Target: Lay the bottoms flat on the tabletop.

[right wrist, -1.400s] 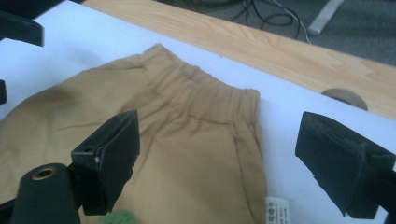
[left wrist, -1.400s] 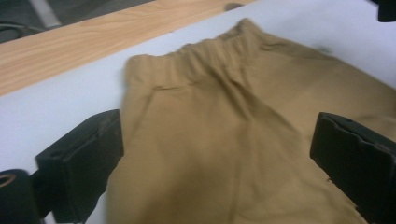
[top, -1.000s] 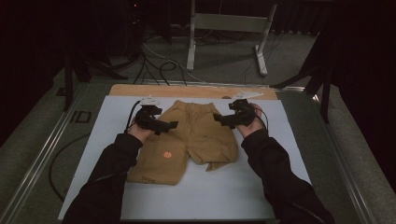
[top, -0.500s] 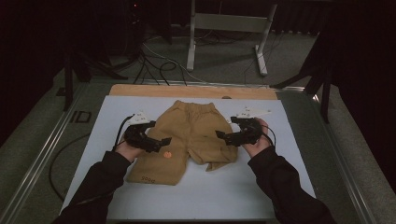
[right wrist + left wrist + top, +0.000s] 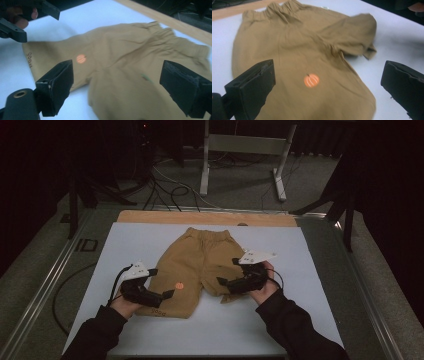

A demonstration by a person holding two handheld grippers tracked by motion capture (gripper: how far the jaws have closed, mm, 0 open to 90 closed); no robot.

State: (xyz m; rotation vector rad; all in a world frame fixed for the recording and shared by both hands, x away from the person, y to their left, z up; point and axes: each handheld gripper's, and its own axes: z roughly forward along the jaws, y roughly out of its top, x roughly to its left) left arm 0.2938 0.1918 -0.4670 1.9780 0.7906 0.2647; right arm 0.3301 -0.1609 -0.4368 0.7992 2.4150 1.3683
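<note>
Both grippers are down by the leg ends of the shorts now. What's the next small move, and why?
Probably lower the right gripper and close it on the rumpled leg to pull it flat. That leg of the tan shorts lies bunched, while the leg with the pumpkin print lies smooth. Both grippers, the left gripper too, stand open above the cloth, gripping nothing.

A pair of small tan cloth shorts [image 5: 200, 265] lies flat on the white sheet [image 5: 310, 265] that covers the counter. The left claw [image 5: 160, 282] sits at the outer edge of one leg, its jaws spread apart over the cloth. A little orange dot [image 5: 180, 285] on the shorts is just beside this claw. The right claw [image 5: 227, 272] sits at the other leg, which is bunched up, and its tips are at the cloth. The waistband lies farther away than both claws, near a wooden strip [image 5: 205, 218].
</note>
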